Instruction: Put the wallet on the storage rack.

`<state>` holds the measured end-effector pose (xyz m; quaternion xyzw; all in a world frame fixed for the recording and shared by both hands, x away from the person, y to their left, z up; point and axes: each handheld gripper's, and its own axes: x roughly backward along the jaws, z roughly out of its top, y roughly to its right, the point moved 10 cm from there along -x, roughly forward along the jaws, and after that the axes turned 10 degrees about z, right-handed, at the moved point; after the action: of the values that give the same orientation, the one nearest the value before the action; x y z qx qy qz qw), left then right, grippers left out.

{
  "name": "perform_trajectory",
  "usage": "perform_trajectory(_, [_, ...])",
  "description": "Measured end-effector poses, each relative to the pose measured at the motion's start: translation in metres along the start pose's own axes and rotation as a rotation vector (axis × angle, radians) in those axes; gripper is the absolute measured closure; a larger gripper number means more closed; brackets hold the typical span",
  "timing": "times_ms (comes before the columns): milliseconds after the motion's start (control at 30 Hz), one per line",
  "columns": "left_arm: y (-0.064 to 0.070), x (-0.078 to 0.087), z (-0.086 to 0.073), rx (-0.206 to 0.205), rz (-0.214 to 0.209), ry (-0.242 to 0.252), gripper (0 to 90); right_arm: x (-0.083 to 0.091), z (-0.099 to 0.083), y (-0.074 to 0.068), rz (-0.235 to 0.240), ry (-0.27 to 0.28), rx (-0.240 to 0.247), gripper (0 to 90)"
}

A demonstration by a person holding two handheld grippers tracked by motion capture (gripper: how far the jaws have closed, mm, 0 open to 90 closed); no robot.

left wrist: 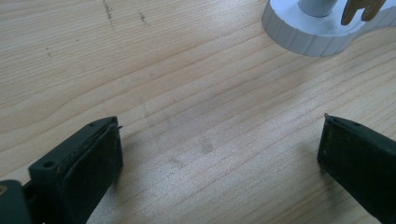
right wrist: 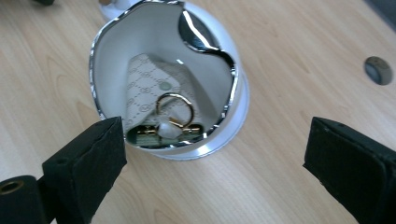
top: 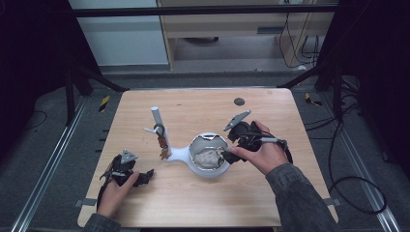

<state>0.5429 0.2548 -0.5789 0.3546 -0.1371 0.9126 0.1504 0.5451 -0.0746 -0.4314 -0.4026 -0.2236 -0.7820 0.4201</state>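
Right gripper (right wrist: 215, 154) open-jawed at the white bowl (right wrist: 236, 116), mid-frame on the bench (top: 270, 193).

Its patterned pouch (right wrist: 149, 84) with gold ring, seemingly loose, could snag the chrome rim and tip the stand; left gripper (left wrist: 219, 154) idles, released.

From overhead I look forward and down on the whole table (top: 145, 203), while my right gripper view closes on the white bowl (right wrist: 212, 140) at twelve o'clock, shared with the high view (top: 208, 171).
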Motion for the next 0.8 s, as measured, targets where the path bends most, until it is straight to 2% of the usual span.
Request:
perform_trajectory(233, [0.000, 0.000, 0.000, 0.000, 0.000, 0.000, 0.0, 0.014, -0.013, 0.024, -0.091, 0.085, -0.058, 10.0])
perform_trajectory(367, [0.000, 0.000, 0.000, 0.000, 0.000, 0.000, 0.0, 0.019, -0.025, 0.035, -0.115, 0.101, -0.075, 11.6])
perform_trajectory(700, [0.000, 0.000, 0.000, 0.004, 0.000, 0.000, 0.0, 0.019, -0.058, 0.056, -0.130, 0.122, -0.154, 11.7])
perform_trajectory(800, [0.000, 0.000, 0.000, 0.004, 0.000, 0.000, 0.0, 0.017, -0.071, 0.063, -0.135, 0.123, -0.203, 11.5])
